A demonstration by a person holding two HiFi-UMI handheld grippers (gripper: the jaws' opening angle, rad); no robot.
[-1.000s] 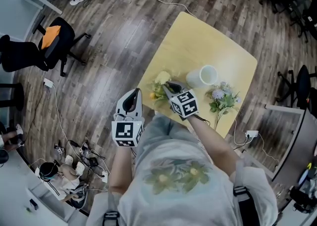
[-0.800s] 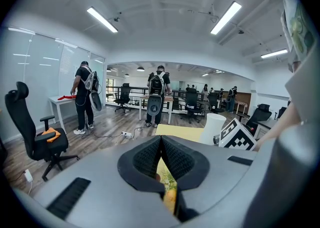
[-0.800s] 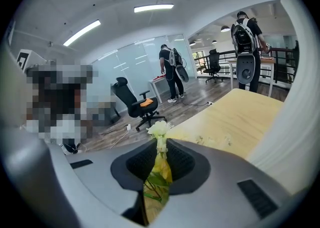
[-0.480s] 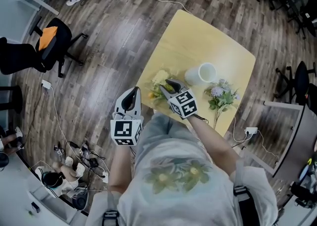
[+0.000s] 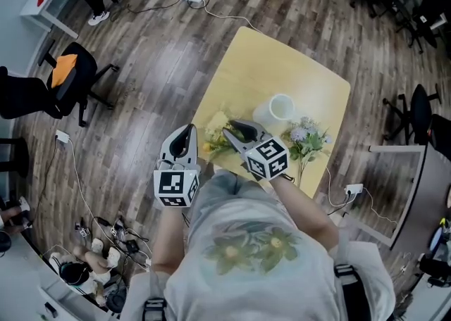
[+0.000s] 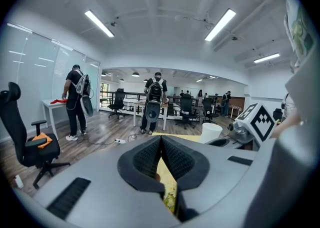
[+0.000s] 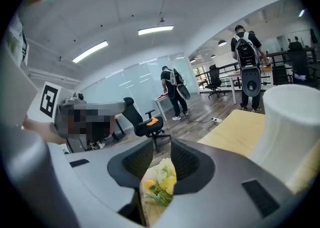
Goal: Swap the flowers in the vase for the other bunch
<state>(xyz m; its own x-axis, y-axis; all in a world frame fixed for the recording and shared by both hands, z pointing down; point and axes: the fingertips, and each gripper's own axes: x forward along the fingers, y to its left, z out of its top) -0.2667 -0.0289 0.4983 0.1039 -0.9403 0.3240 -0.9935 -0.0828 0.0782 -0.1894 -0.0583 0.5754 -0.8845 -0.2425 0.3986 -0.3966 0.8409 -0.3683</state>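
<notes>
Jaws shut, empty on left gripper (image 5: 187,134), tilted down; right gripper (image 5: 233,131) alongside, jaws just opening, empty, above yellow flowers (image 5: 213,141).

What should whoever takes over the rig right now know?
Left hand-held gripper: shut, empty.
Right hand-held gripper: jaws have just been opening, gripping nothing, over the yellow bunch.
In the head view, the yellow bunch lies on the table left of the white vase; the purple bunch lies right of it.
Done: vase looks empty.
Left: purple bunch into the vase.
</notes>
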